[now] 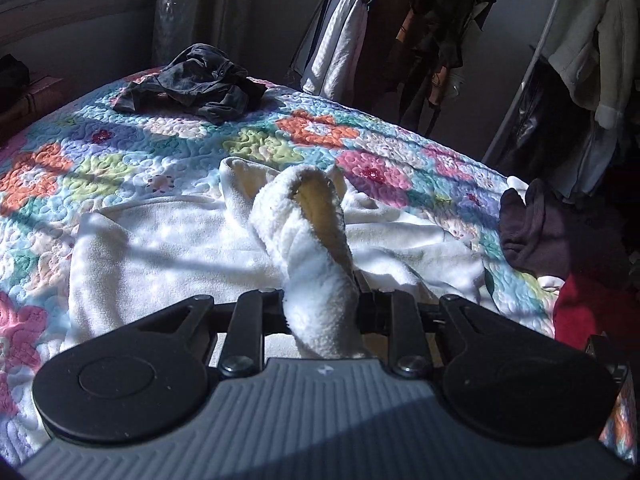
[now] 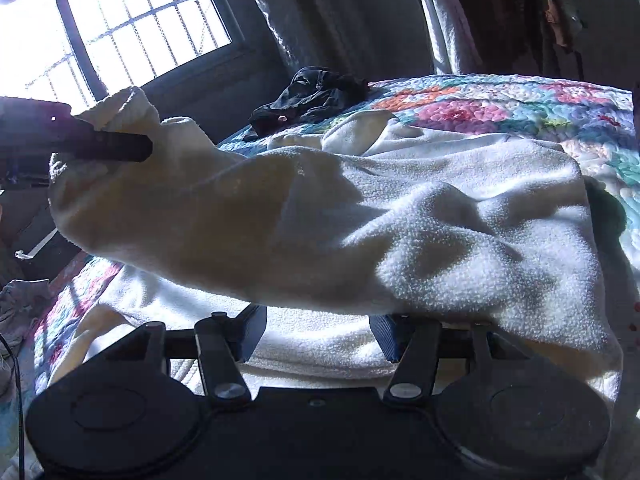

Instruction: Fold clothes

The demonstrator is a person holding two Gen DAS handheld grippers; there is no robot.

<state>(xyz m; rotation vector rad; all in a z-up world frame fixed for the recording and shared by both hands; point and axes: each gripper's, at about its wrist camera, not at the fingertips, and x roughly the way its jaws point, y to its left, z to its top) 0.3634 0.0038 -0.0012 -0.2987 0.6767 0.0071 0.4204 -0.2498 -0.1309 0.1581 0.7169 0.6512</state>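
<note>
Left gripper point(image 1: 320, 304): jaws pinching a bunched sleeve or cuff end of the white fleece garment point(image 1: 208, 248), fabric rolled up and looping forward out of the jaws. The rest of the garment lies spread on the floral quilt point(image 1: 168, 136) just beyond the jaws, its body running left–right across the bed.

Right gripper point(image 2: 320, 332): jaws spread, nothing between them. A raised fold of the same white fleece garment point(image 2: 440, 216) hangs right above and in front of them; can't tell if it touches the fingers point(image 2: 252, 332). In the right wrist view the lifted sleeve runs from the garment body up and left to the left gripper's finger point(image 2: 116, 146), so its long axis is diagonal, away from the right jaws toward the window side.

Judgement: left hand owns the sleeve; the fold goes by carrying it across the body. Right jaws are nearer the body edge, free to pin or grab it.

Beyond the garment on the quilt: dark crumpled clothes point(image 1: 192, 80). At the quilt's right edge: maroon and red clothes point(image 1: 552, 248).
</note>
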